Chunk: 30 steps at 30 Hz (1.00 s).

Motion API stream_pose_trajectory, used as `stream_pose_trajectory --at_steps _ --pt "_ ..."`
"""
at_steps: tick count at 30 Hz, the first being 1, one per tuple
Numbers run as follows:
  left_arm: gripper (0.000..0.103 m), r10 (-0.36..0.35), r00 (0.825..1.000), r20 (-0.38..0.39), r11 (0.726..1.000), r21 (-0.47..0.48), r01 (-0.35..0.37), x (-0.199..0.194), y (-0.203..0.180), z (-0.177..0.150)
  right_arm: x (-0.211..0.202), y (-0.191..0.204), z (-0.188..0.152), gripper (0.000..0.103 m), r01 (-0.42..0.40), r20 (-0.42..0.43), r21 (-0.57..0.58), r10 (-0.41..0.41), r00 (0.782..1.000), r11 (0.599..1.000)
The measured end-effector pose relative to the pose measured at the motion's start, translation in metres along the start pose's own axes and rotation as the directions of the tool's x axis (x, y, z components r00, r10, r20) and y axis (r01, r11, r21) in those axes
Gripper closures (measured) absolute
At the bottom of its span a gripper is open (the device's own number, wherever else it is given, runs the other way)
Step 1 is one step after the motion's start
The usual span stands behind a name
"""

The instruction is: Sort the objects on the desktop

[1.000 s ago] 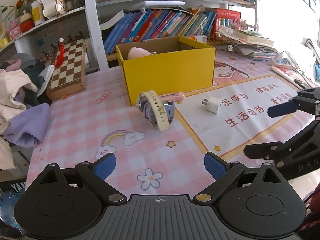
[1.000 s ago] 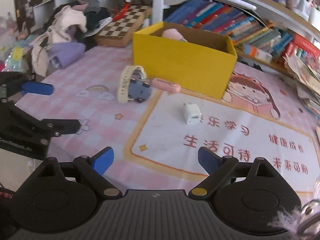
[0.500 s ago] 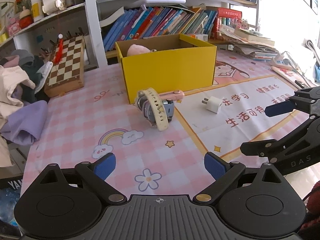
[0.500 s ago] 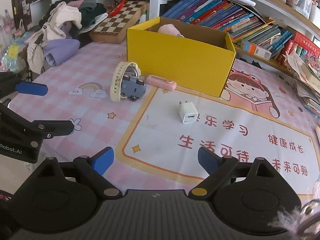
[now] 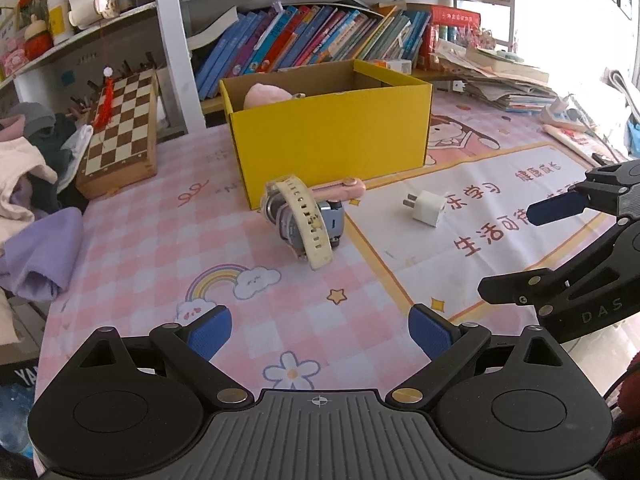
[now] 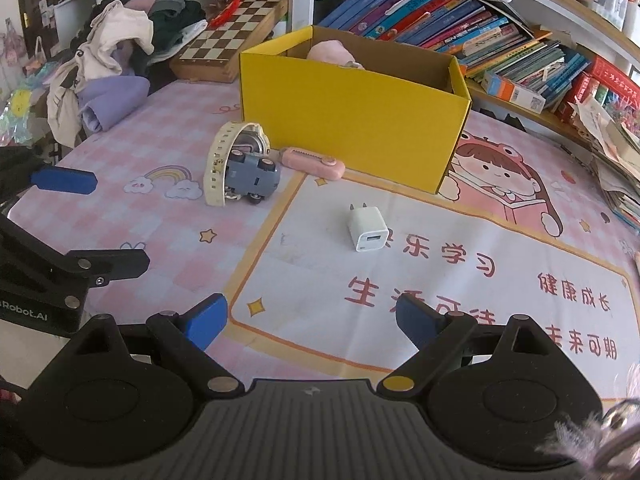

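A yellow cardboard box (image 5: 332,140) (image 6: 352,116) stands on the pink table mat, with a pink soft thing (image 6: 330,52) inside. In front of it lie a cream watch (image 5: 306,224) (image 6: 222,164) leaning on a grey toy car (image 6: 252,178), a pink utility knife (image 6: 312,162) (image 5: 340,190) and a white charger plug (image 6: 368,228) (image 5: 428,208). My left gripper (image 5: 320,330) is open and empty, well short of the watch. My right gripper (image 6: 310,318) is open and empty too, with the plug ahead of it.
A chessboard box (image 5: 120,140) and a heap of clothes (image 6: 108,76) lie at the left. A shelf of books (image 5: 312,40) runs behind the box, and stacked papers (image 5: 500,80) sit at the right. Each gripper shows in the other's view, at its edge.
Both views have drawn slightly closer to the objects; the right gripper has crept toward the plug. Nothing on the table has moved and both grippers stay open.
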<state>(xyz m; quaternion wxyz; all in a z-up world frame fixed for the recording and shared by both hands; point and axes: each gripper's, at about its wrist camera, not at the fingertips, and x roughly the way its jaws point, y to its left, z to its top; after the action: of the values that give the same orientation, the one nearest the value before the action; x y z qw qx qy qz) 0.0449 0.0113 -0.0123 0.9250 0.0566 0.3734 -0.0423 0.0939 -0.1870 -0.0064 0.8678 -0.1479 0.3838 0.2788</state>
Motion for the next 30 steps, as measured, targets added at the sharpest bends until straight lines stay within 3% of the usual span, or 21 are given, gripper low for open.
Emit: stream_pose_trajectory --at_steps 16,24,30 --pt "0.006 0.008 1.000 -0.020 1.000 -0.013 -0.008 0.020 0.001 0.015 0.025 -0.022 0.020 0.016 -0.003 -0.032 0.012 0.003 0.999 1.000" --pt "0.006 0.032 0.999 -0.025 0.999 -0.039 -0.033 0.029 0.005 0.025 0.050 -0.035 0.035 0.046 -0.012 -0.082 0.000 0.012 0.997 1.000" --pt "0.006 0.050 0.998 -0.036 0.997 -0.059 -0.052 0.037 0.006 0.030 0.069 -0.043 0.046 0.051 -0.031 -0.106 -0.019 0.029 0.994 0.999"
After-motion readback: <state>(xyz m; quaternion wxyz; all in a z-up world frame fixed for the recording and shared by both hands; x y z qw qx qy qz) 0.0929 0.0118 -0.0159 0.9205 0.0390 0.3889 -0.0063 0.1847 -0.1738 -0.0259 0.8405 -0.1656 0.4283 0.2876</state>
